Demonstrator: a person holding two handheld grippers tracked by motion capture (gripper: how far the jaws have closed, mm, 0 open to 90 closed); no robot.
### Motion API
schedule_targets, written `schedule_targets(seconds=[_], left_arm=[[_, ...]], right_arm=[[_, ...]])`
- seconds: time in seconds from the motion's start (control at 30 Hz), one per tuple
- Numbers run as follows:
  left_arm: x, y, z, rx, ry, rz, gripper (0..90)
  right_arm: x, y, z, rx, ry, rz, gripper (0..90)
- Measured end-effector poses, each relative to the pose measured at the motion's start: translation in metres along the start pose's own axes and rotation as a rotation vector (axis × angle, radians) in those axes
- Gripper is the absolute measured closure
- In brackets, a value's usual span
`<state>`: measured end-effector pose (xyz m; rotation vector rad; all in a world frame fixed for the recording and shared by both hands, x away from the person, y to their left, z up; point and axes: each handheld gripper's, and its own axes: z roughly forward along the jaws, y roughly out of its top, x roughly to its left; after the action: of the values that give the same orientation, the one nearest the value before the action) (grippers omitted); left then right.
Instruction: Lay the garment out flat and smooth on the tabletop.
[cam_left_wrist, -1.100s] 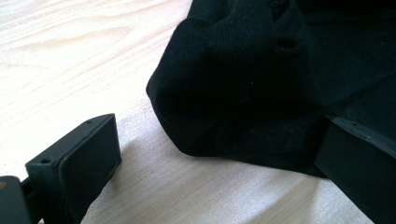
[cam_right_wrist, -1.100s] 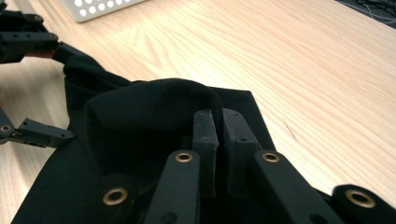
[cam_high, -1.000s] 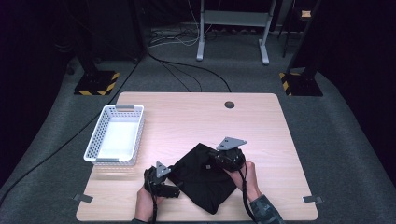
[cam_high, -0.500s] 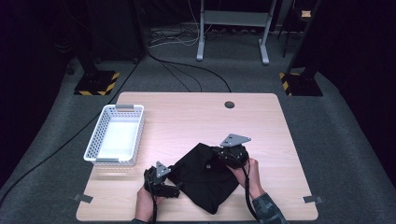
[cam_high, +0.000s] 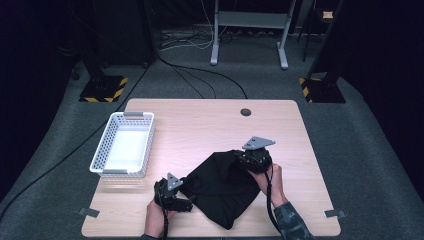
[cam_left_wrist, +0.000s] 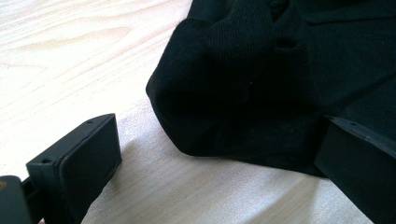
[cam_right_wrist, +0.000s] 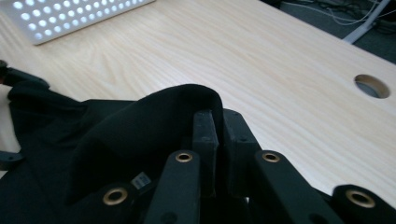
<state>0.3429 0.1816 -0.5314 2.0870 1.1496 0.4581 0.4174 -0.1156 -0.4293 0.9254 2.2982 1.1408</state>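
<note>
A black cloth lies crumpled on the near part of the wooden table. My right gripper is at the cloth's far right edge, shut on a fold that it holds a little off the table. In the right gripper view the cloth drapes over the closed jaws of the right gripper. My left gripper rests at the cloth's near left corner. In the left gripper view the left gripper stands open, with a rounded bulge of the cloth between its jaws and just ahead.
A white perforated basket stands on the left side of the table, also seen as the basket in the right gripper view. A round cable hole sits near the far edge. Stand legs and cables lie on the floor beyond.
My right gripper has moved slightly right and away with the cloth edge, lifting it a little. The left gripper has stayed put.
</note>
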Motion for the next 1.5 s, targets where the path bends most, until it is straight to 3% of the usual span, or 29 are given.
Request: schedule_targets(seconds=[0.67, 0.93, 1.07, 1.23, 1.33, 1.5], left_arm=[[0.000, 0.000, 0.000, 0.002, 0.004, 0.002, 0.6], [-0.001, 0.000, 0.000, 0.003, 0.010, 0.004, 0.9], [-0.001, 0.000, 0.000, 0.003, 0.010, 0.005, 0.9], [-0.001, 0.000, 0.000, 0.003, 0.011, 0.004, 0.9], [-0.001, 0.000, 0.000, 0.003, 0.011, 0.004, 0.9], [-0.001, 0.000, 0.000, 0.003, 0.011, 0.004, 0.9]], right_arm=[[-0.046, 0.002, 0.005, 0.012, -0.047, 0.108, 84.8], [-0.069, -0.001, 0.017, 0.039, -0.072, 0.164, 83.5], [-0.082, -0.005, 0.024, 0.061, -0.143, 0.208, 72.1], [-0.093, -0.014, 0.011, 0.054, -0.184, 0.273, 63.6], [-0.090, -0.018, 0.001, 0.037, -0.170, 0.275, 58.8], [-0.069, -0.026, 0.004, 0.082, -0.097, 0.256, 43.2]])
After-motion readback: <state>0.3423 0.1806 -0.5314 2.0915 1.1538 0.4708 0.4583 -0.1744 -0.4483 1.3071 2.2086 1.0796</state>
